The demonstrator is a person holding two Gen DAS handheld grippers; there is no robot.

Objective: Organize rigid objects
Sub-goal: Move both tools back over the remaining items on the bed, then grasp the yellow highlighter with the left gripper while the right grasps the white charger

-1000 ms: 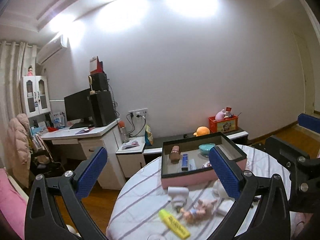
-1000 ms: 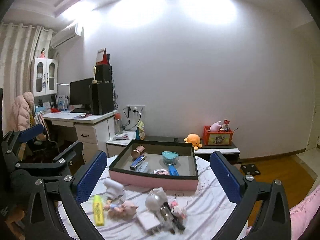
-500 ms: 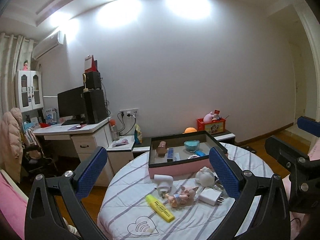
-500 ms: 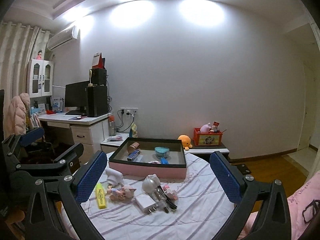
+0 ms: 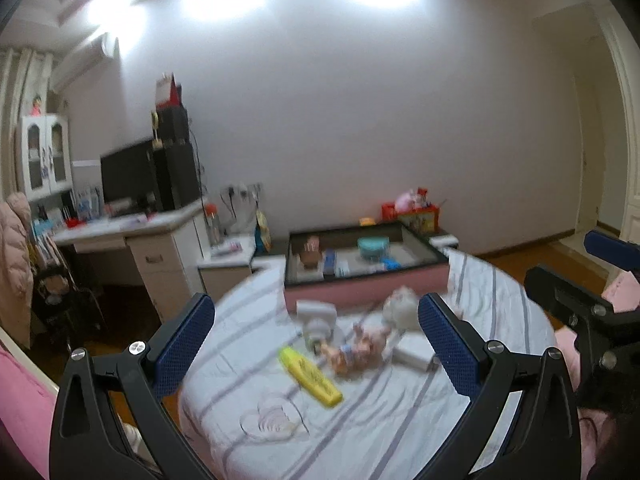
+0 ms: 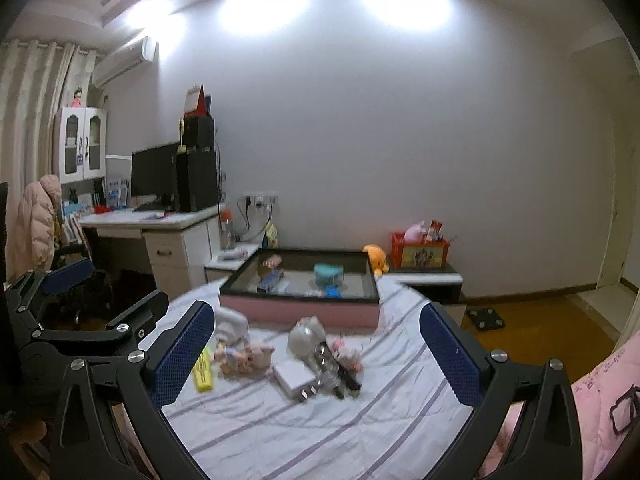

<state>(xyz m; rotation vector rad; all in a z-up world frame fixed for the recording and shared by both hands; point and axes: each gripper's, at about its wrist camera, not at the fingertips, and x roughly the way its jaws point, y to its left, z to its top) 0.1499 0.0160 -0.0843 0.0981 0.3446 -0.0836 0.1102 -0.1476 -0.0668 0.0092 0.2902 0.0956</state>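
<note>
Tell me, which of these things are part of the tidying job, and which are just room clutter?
Part of the job:
pink box
yellow highlighter
doll
white charger
white round toy

Just lying about:
desk
monitor
orange plush
red basket

Striped cloth table cover (image 6: 360, 420), glossy wood floor (image 6: 540, 320), dimpled blue pads on matt black plastic fingers (image 6: 448, 356)

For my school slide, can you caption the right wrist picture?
Open right gripper hovers over toys, a white charger and yellow highlighter before the pink box.
</note>
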